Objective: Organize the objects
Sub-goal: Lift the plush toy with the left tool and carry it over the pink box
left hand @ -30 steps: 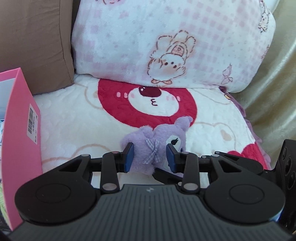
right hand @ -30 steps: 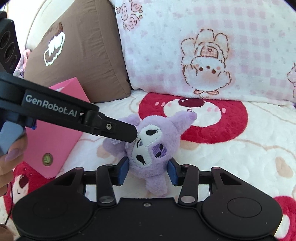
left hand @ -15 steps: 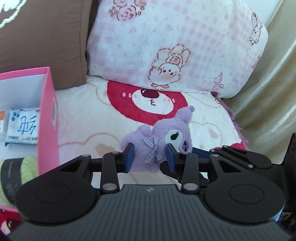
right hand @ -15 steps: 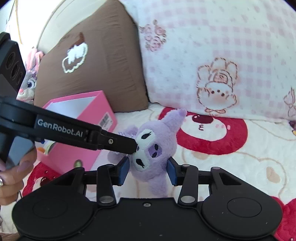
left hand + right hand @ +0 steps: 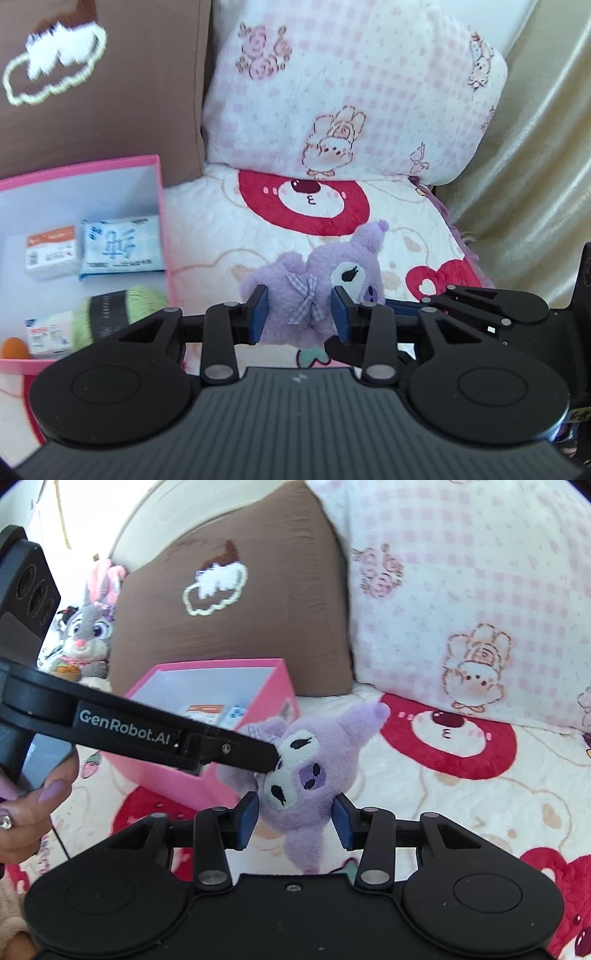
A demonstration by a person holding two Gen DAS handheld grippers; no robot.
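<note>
Both tongs had lifted the purple plush (image 5: 314, 280) and swung it left since the earlier frames, so the pink box (image 5: 162, 206) showed its open inside, not just its side wall. Left tongs (image 5: 299, 314) were clamped on the plush body at the checked bow (image 5: 308, 301); right tongs (image 5: 293, 819) pinched its lower body below the face, blue pads dented into the fur. Plush hung above the bedspread (image 5: 207, 236), just right of the box. It looked light, soft and squashy: grip mid-body, not ear or limb, or it would flop and slip. Box already held small packets (image 5: 120, 242) and green yarn (image 5: 122, 310). Behind sat a brown pillow (image 5: 229, 602) and a pink checked pillow (image 5: 343, 85).
</note>
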